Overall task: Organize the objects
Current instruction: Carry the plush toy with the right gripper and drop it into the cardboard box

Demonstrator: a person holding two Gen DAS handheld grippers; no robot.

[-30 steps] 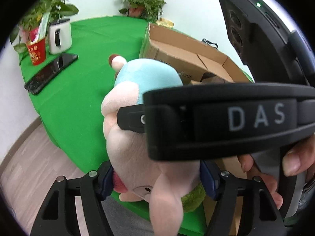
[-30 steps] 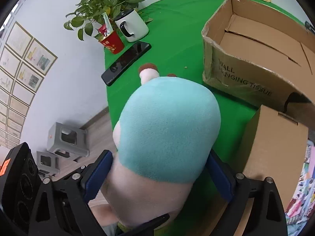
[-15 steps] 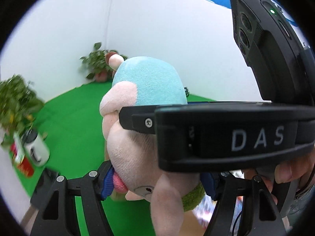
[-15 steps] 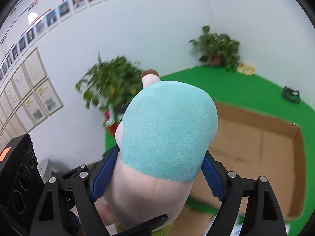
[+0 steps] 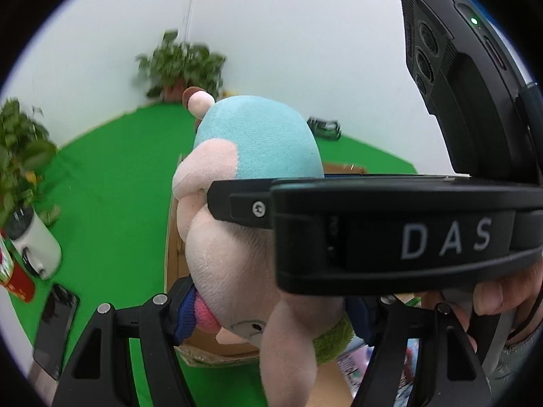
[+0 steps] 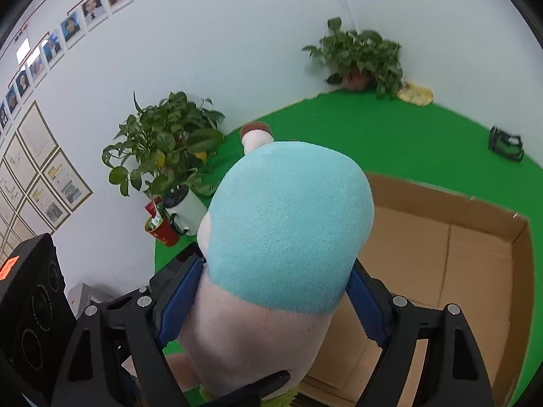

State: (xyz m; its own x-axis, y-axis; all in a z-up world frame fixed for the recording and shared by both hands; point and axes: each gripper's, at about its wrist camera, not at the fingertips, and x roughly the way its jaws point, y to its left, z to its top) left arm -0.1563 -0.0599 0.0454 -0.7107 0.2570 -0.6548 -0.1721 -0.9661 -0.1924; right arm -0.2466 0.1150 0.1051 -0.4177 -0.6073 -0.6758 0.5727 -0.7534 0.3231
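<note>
Plush toy (image 6: 288, 230), pink-bodied with a pale blue back and a brown-tipped nub at its far end, hangs in the air pinched from two sides at once: the right gripper (image 6: 271, 291) squeezes its middle between blue pads (image 6: 178, 302), its jaws having just been closing onto the soft body, while the left gripper (image 5: 271, 312) clamps the head end near the pink tongue and green collar. Two holds on one floppy toy probably serve to keep it from sagging or swinging while it is carried, and the downward tilt of both tools suits lowering it into something below. That something is likely the open cardboard box (image 6: 475, 257), empty as far as can be seen, which lies directly beneath and beyond the toy in the right wrist view; the toy is above it, not yet inside. The surface is a table covered in bright green cloth (image 6: 390, 135), set against plain white walls. A leafy potted plant (image 6: 163, 142), a white mug (image 6: 186, 208) and a red cup (image 6: 163, 230) crowd its left edge, a dark phone (image 5: 56, 332) lies nearby, and another plant (image 6: 359, 57) fills the far corner. Framed papers and portrait photographs line the left wall.
</note>
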